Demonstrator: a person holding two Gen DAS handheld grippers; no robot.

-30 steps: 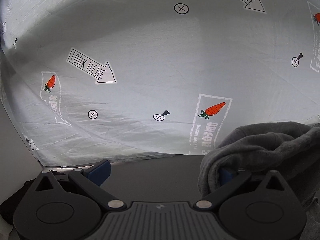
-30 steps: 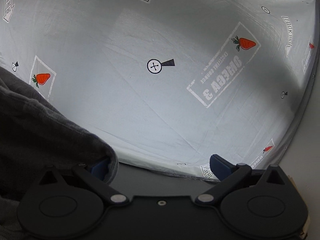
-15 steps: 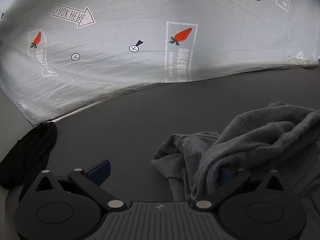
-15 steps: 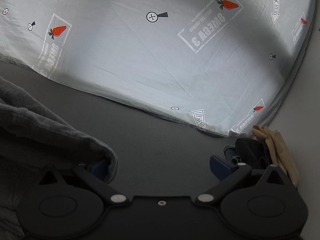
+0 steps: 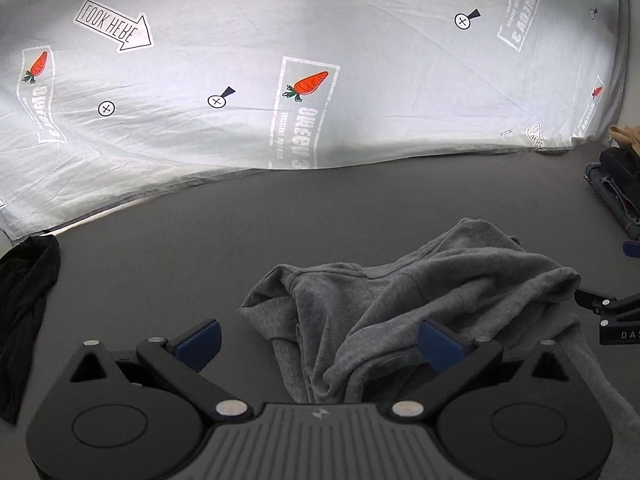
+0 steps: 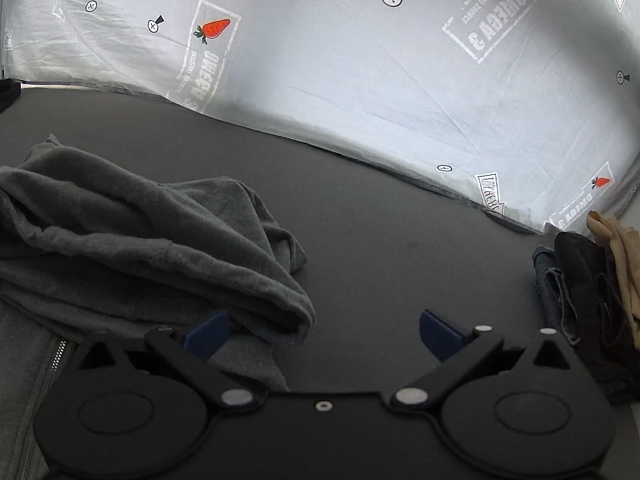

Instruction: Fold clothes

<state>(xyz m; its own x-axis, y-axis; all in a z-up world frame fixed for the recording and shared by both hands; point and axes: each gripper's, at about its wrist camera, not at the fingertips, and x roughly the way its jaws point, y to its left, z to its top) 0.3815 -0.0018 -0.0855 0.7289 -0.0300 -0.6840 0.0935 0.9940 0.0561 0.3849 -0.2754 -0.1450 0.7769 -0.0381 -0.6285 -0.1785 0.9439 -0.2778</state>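
Grey, soft and limp, the zip hoodie lay crumpled on the dark tabletop, both the left gripper and right gripper spread open; a hem edge seemed the best hold.

Table: dark grey, matte, flat. Far edge butts against a white printed sheet (carrots, "LOOK HERE" arrows, crosshair marks) whose hem lies on the surface.

On it:
- grey zip hoodie, crumpled heap, just ahead of the left jaws and over toward their right side; in the right wrist view it lies at the left side of those jaws, zipper showing bottom left.
- black garment, bunched, well left of the left jaws at the table edge.
- pile far right of the right jaws: denim, a black piece, a beige piece, touching one another.
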